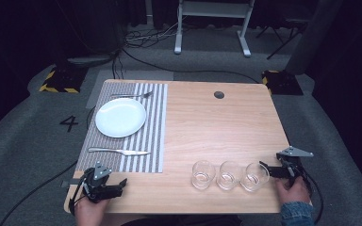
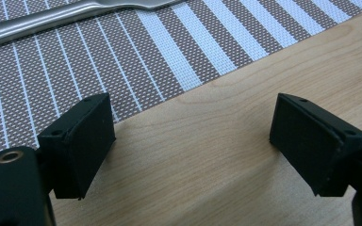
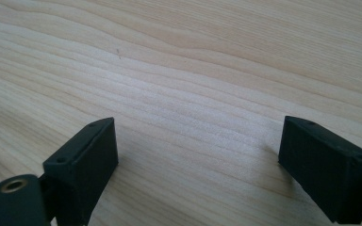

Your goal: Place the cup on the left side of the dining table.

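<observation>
Both hand-held grippers low over the table [image 1: 217, 127], jaws spread: left hand-held gripper [image 1: 121, 184] at 7 o'clock, right hand-held gripper [image 1: 265, 168] at 5, touching nearest glass [image 1: 255, 176].

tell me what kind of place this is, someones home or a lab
Most likely a lab or recording studio, not a home: one wooden table on grey carpet, hazard-striped floor blocks, loose cables beyond it, and a floor marking "4". The place setting looks staged.

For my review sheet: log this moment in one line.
left gripper: open, empty | right gripper: open, beside glasses | placemat: plate set
</observation>
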Demonstrator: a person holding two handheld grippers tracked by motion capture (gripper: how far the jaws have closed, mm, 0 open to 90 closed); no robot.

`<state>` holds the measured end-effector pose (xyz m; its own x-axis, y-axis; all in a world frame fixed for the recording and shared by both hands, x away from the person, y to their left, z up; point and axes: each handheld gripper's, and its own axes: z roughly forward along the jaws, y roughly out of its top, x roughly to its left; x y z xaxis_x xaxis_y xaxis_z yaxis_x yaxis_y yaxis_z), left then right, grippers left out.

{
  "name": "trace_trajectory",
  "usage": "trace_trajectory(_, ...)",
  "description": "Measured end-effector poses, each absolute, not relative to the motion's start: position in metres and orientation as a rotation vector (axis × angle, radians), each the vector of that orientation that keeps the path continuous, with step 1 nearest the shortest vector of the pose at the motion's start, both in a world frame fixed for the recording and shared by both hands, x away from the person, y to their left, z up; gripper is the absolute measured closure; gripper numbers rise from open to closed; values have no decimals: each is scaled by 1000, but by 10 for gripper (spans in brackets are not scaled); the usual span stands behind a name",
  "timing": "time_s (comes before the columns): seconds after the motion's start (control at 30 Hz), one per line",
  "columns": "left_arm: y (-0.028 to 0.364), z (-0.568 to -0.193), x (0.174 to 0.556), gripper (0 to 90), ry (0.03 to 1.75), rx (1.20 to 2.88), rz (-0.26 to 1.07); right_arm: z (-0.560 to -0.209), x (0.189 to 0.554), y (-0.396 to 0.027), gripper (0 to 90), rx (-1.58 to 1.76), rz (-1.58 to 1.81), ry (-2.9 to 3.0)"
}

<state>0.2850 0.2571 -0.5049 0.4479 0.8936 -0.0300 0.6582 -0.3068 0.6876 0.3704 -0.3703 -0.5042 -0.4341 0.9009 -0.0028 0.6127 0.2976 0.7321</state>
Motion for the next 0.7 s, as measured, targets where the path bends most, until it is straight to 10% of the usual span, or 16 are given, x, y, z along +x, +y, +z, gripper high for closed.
trace_trajectory(0.7,243,-459,268,0,1076,1815,547,-504,370,-370,127,1353,937,2156)
